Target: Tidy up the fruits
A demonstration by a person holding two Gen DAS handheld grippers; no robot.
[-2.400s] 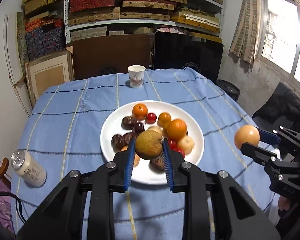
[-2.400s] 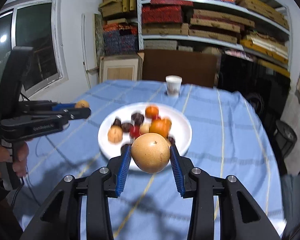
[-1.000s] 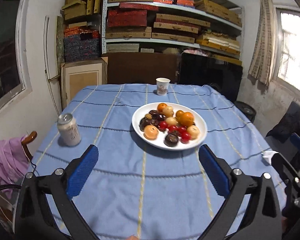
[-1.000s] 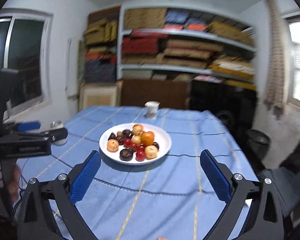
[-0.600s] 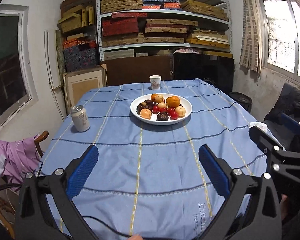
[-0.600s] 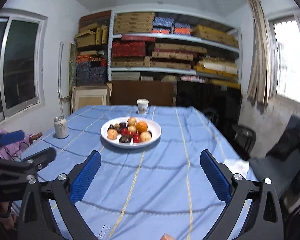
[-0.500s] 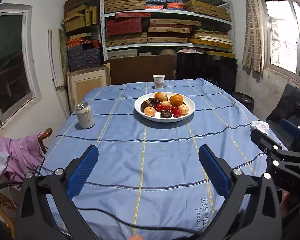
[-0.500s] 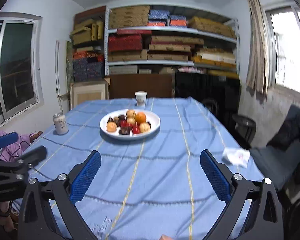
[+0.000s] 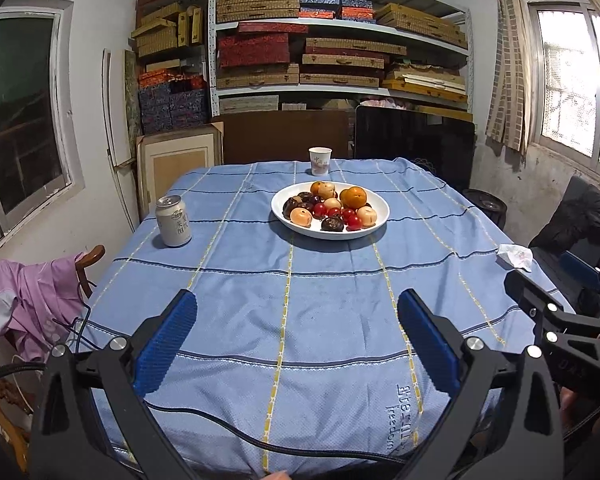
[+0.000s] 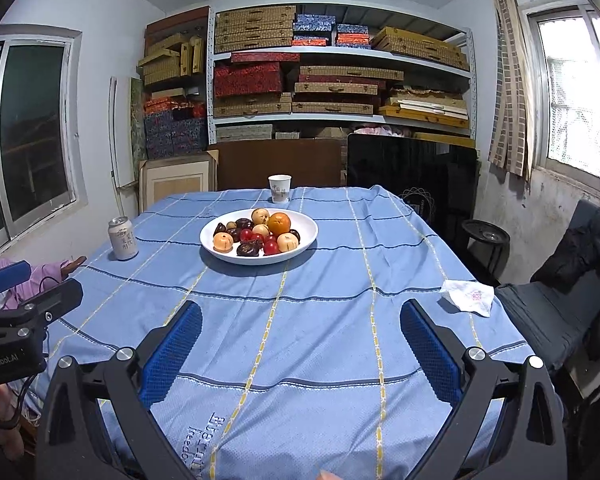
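Blue cloth with yellow and dark stripes covers the table (image 9: 324,304), and behind it a wall of shelves (image 10: 340,80) is filled with flat boxes in brown, red and blue. On the far half of the table stands the white plate (image 9: 374,226), and all the fruits (image 9: 332,208) lie in it in one heap: a big orange (image 9: 354,197) on the far right side, a pale peach-coloured fruit (image 9: 301,216) at the near left, some small red ones and some dark brown ones between them. A paper cup (image 9: 320,161) stands beyond the plate, near the far edge. To the left of the plate, well apart from it, stands a drink can (image 9: 174,221). A crumpled white tissue (image 10: 468,296) lies at the right edge of the table.

Both tools are held low at the near edge of the table, far from the plate. The left gripper (image 9: 296,344) has its two blue pads wide apart and nothing is between them (only the cloth is seen through the gap). The right gripper (image 10: 300,350) is the same: spread wide and empty. In the left wrist view the right gripper appears at the right border, and in the right wrist view the left one appears at the left border, with a hand (image 10: 2,416) under it. A pink garment (image 9: 24,300) hangs on a wooden chair at the near left of the table.
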